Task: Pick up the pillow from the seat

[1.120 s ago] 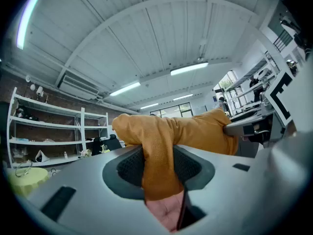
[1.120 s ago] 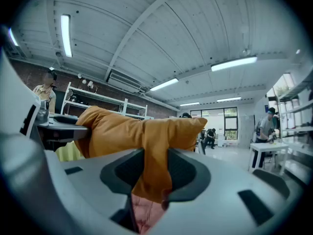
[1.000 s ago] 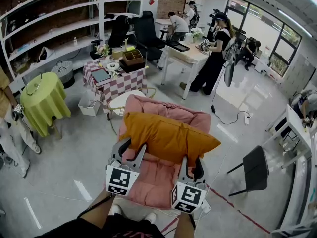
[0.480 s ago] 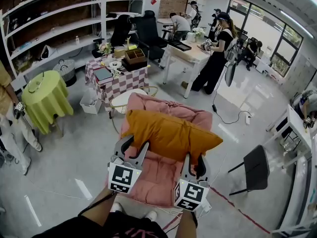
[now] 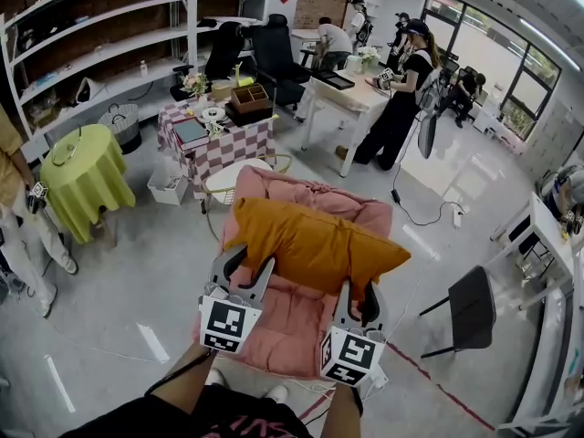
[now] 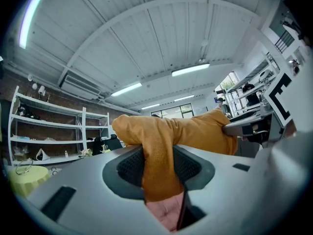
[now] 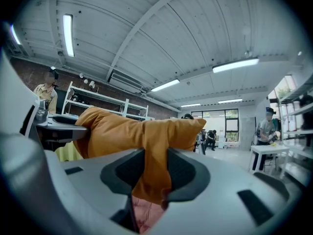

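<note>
Big open workshop here, grey floor [image 5: 137, 272] all round, and in the middle of it sits the pink padded seat [image 5: 274, 331], right in front of the person. Across it, near the backrest, is the orange pillow [image 5: 310, 245], stretched left to right and sagging a little between two grips.

And it is gripped at both ends! The left gripper [image 5: 245, 270] has the pillow's near left edge and the right gripper [image 5: 356, 301] has the near right edge. Each gripper's own view shows a fold of orange cloth pinched between the dark pads [image 6: 129, 166], jaws drawn in narrow on the fabric, with the pillow's bulk [image 7: 142, 131] bunched up beyond them and pink seat showing below.

So where does the task stand? The grab is made, I'd say, and the pillow looks raised off the seat cushion, since both grippers point level with the pillow's bulk bunched above the pinch. What's left, by my reading, is carrying it clear of the seat altogether.

Now the doubtful parts. From above I can't tell whether the pillow's far edge rests on the backrest or hangs free; the pillow itself covers that line. The seat's legs are out of sight, and the marker cubes [image 5: 226, 325] hide the hands behind them.
</note>
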Demonstrator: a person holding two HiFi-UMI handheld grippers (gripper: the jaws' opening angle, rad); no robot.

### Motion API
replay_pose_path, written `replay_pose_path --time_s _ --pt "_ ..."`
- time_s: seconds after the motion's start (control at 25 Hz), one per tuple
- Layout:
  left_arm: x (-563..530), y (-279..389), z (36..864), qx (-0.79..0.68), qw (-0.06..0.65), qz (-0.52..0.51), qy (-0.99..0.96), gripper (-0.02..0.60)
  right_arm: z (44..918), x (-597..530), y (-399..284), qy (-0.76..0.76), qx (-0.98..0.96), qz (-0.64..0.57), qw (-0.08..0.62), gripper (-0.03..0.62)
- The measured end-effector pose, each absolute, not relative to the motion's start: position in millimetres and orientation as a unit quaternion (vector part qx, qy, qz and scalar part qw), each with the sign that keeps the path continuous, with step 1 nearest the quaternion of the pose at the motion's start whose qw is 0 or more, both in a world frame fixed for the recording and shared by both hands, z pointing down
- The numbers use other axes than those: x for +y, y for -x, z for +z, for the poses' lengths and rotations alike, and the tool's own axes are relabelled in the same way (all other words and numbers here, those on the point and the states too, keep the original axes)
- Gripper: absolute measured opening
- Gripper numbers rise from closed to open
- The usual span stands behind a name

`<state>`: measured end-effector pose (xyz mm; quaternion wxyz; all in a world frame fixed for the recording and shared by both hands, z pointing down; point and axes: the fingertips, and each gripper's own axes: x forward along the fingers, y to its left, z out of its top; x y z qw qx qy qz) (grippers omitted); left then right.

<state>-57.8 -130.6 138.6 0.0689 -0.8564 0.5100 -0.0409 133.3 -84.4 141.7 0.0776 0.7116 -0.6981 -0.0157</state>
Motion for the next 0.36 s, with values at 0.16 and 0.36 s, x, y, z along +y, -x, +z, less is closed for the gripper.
replay_pose_path --time_s 0.16,0.36 --pt "-132.9 58.0 138.9 0.512 0.069 -0.041 0.855 0.170 142.7 -87.1 -133.7 -0.711 -0.699 -0.015 0.073 0.156" --pt "-133.5 53.0 138.5 0.512 0.068 -0.035 0.856 0.170 141.6 -89.1 -139.6 -0.713 -0.697 -0.017 0.071 0.156"
